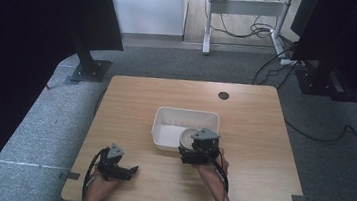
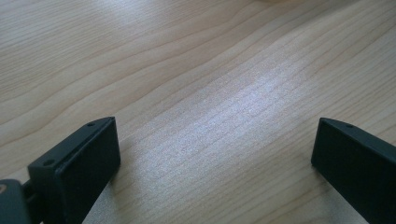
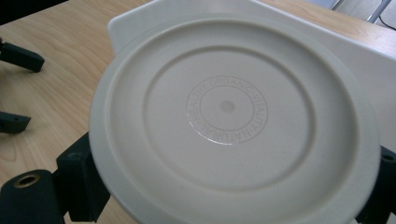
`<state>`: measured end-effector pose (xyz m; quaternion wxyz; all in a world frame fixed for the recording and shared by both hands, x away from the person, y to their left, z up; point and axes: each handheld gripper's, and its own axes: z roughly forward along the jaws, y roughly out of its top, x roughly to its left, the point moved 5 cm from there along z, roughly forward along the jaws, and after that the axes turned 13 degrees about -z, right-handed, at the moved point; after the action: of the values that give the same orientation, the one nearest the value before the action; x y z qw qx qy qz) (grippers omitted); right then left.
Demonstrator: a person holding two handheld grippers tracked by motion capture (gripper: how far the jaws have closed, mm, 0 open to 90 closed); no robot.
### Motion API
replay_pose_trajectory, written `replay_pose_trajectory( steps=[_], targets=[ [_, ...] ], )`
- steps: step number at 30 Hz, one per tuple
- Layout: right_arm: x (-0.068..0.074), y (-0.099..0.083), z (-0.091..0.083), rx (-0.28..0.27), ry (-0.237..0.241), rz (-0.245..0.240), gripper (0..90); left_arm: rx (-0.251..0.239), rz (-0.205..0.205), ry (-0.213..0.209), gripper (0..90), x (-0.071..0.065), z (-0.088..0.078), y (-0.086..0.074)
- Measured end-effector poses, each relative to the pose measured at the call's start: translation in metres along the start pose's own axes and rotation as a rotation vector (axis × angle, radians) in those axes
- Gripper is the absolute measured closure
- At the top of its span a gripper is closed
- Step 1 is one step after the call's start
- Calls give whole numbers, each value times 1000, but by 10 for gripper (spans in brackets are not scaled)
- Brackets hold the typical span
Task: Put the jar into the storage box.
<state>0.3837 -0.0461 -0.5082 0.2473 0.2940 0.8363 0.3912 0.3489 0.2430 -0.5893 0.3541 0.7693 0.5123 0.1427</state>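
Two jaws of right gripper [image 1: 196,150] clamped on round plate [image 3: 229,121] (underside camera-ward); left gripper [image 1: 126,170] jaws apart.

Probably an office or lab: grey carpet [image 1: 170,64], a desk frame [image 1: 246,7] with trailing cables [image 1: 244,29].

- Table [image 1: 263,139]: bare wood to the right, left and far side of the tub [image 1: 164,124]; passage open there.
- Tub: stands mid-table, walls block low passage.
- Plate [image 3: 224,116]: held at tub's near right corner by right gripper [image 1: 200,150].
- Left gripper [image 1: 129,170]: near-left edge, jaws apart, bare wood between.
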Motion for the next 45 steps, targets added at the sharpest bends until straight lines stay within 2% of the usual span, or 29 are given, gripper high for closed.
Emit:
replay_pose_trajectory(
  steps=[21,32,45],
  targets=[
    [-12,16,28,16,-35,4,90,2,2,0,8,0,0,0],
    [-19,15,47,31,-58,18,90,3,5,-1,7,0,0,0],
    [-18,8,70,53,-72,43,90,4,7,-2,6,0,0,0]
  ],
)
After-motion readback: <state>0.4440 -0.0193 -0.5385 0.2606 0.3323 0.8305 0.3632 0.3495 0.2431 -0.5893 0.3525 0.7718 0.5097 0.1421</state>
